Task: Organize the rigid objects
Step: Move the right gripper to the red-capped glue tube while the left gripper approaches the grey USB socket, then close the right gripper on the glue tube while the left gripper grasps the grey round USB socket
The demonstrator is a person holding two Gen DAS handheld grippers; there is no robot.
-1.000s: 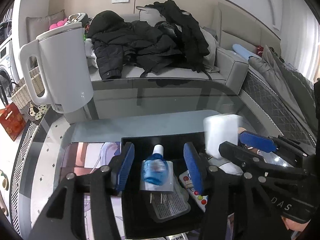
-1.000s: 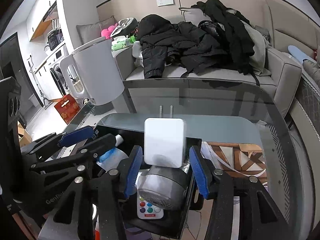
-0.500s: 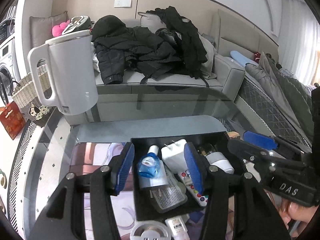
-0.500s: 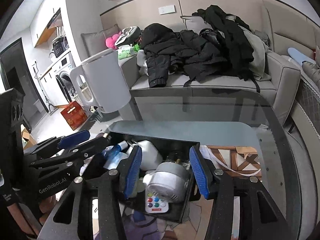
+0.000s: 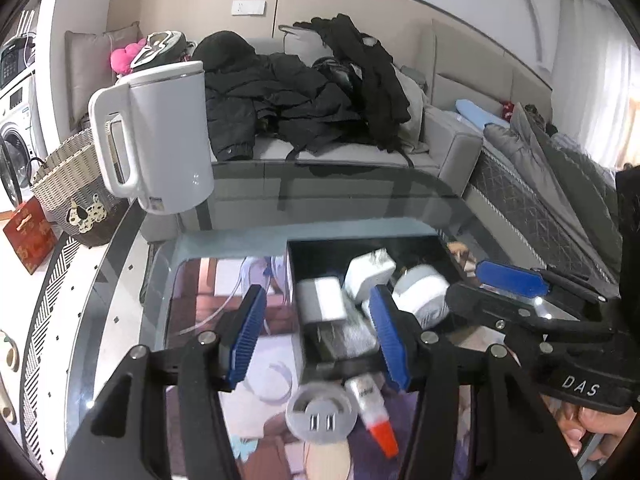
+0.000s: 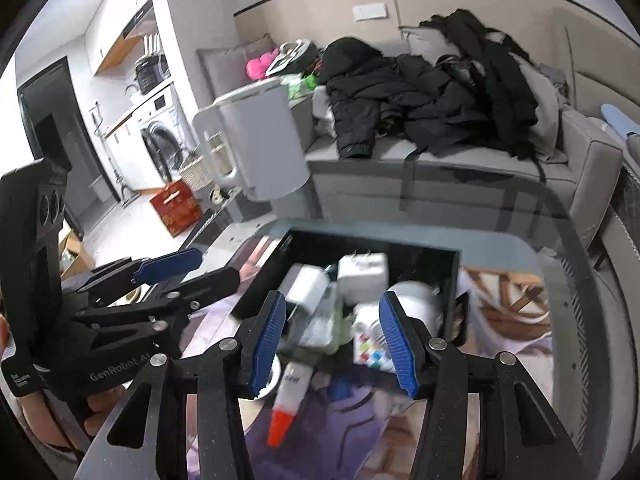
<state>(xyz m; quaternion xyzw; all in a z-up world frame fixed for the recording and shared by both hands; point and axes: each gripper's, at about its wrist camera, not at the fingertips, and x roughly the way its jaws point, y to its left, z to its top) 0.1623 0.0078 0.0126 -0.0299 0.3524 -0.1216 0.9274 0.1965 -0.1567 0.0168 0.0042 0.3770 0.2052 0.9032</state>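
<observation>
A black tray (image 5: 360, 240) (image 6: 380, 242) sits on the glass table and holds a white plug charger (image 5: 370, 272) (image 6: 362, 276), a second white adapter (image 5: 322, 298) (image 6: 306, 288), a grey round object (image 5: 424, 292) (image 6: 416, 304) and a remote with coloured buttons (image 6: 370, 354). Just in front of the tray lie a tube with a red cap (image 5: 374, 416) (image 6: 288, 400) and a round grey USB socket (image 5: 322, 416). My left gripper (image 5: 318, 336) (image 6: 188, 274) hovers open over the tray's near left corner. Beside it, my right gripper (image 6: 332, 342) (image 5: 496, 294) is open and empty above the near edge.
A white kettle (image 5: 160, 140) (image 6: 260, 140) stands at the table's far left. Behind the table is a grey sofa (image 5: 452, 152) piled with black coats. A wicker basket (image 5: 68, 184) and a red box (image 5: 30, 232) sit on the floor at left. A hand (image 5: 592, 432) grips the right tool.
The right gripper held the white charger above the tray a second ago; it has let go, and the charger now lies in the tray. Both grippers have drawn back from the tray.
</observation>
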